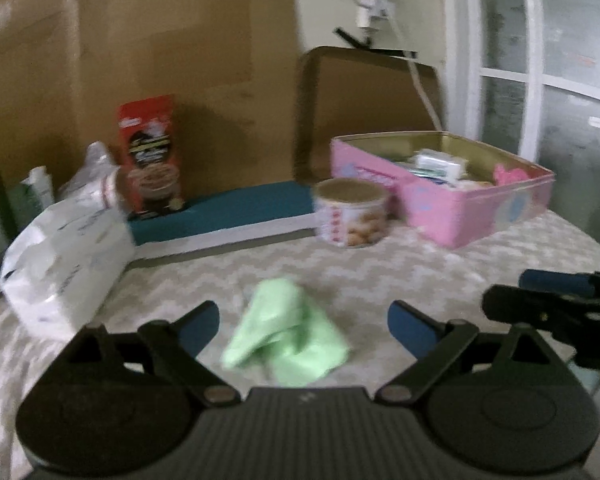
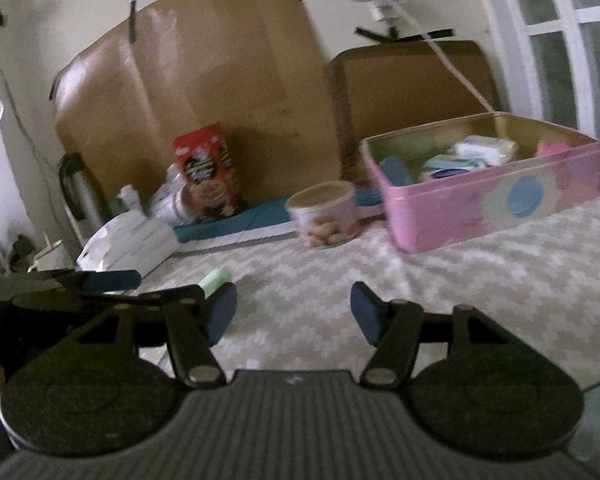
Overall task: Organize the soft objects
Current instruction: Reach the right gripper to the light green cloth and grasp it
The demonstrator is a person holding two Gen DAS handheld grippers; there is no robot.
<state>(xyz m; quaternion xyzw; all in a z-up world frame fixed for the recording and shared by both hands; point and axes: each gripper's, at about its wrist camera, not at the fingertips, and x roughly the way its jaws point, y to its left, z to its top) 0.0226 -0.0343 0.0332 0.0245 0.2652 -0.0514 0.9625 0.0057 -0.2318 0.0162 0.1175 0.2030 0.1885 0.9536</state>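
Left gripper: fingers spread, holding nothing.
Green cloth: crumpled, lower centre, between those fingers.
Right gripper: spread, holding nothing.
Pink tin: right, lidless.

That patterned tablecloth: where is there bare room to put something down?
Bare tablecloth lies in front of the pink tin, open to the near edge. Another free strip runs between the green cloth and the biscuit can. The back left is crowded: a white bag and a red box against the cardboard.
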